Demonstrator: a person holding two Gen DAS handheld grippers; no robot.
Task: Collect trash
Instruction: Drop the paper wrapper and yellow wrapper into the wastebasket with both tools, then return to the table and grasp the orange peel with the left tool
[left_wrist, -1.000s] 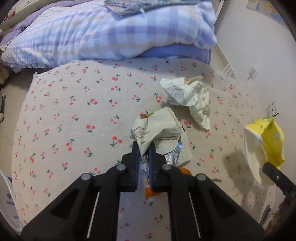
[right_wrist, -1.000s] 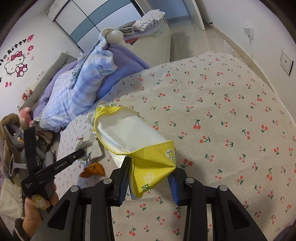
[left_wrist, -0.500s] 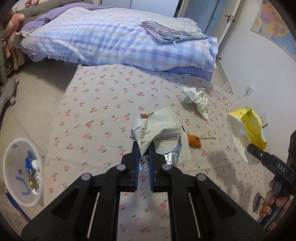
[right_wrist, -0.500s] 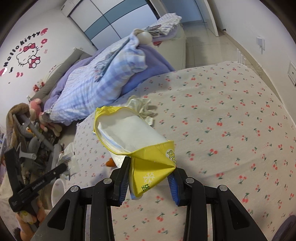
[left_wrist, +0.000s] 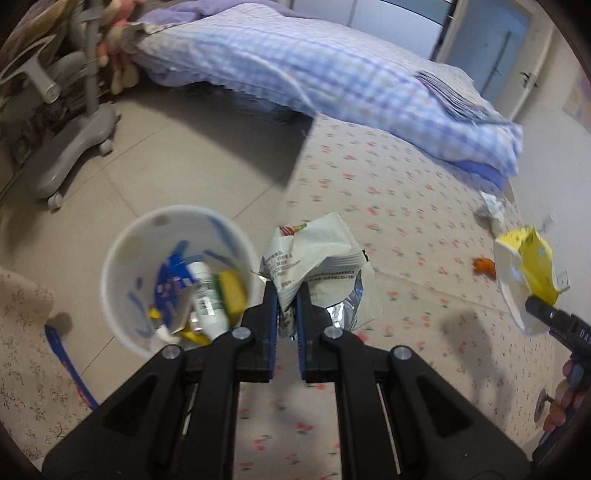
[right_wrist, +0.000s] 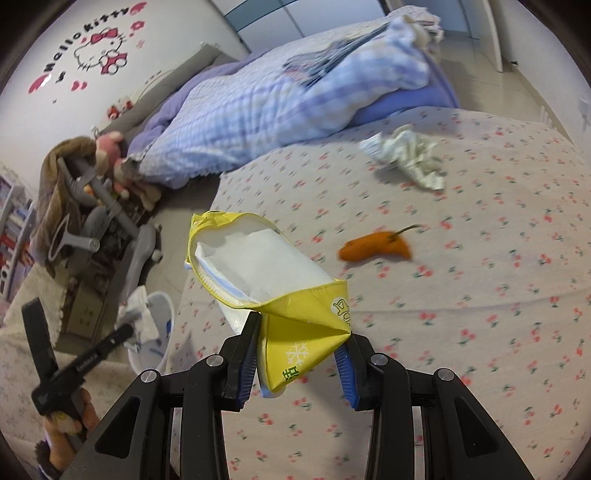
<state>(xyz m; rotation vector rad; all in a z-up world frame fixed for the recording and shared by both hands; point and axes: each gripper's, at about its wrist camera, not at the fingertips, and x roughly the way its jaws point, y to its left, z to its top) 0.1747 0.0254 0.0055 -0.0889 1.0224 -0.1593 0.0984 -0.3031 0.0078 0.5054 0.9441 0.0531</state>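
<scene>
1. Left gripper (left_wrist: 285, 295), seen from its own cam: jaws nearly fully closed, pinching a crumpled white snack wrapper (left_wrist: 314, 258) w/ printed text and a silver foil lining. Wrapper sticks up past the fingertips, held off the bed.
2. White trash bin (left_wrist: 177, 280) at about 9 o'clock of the left gripper tips, just beside them, standing on the tiled floor (left_wrist: 177, 162). Inside: a blue packet, a white tube and something yellow.
3. Right gripper (right_wrist: 297, 343), own cam: jaws partway open, clamped on the folded end of a yellow-and-white bag (right_wrist: 266, 273). Bag's open mouth faces away, toward 11 o'clock.
4. In the left cam the same yellow bag shows at 3 o'clock, near the frame edge, held over the bed.
5. Cherry-print bedsheet (right_wrist: 480, 295) lies under both grippers.
6. On the sheet in the right cam: an orange scrap (right_wrist: 376, 248) at 1 o'clock of the bag, poss. a peel or small pepper; blur makes it hard to tell.
7. Crumpled white paper (right_wrist: 406, 155) further off at 1 o'clock, near the checked purple quilt (right_wrist: 258, 110).
8. Grey chair base (left_wrist: 70, 147) at 10 o'clock in the left cam.
</scene>
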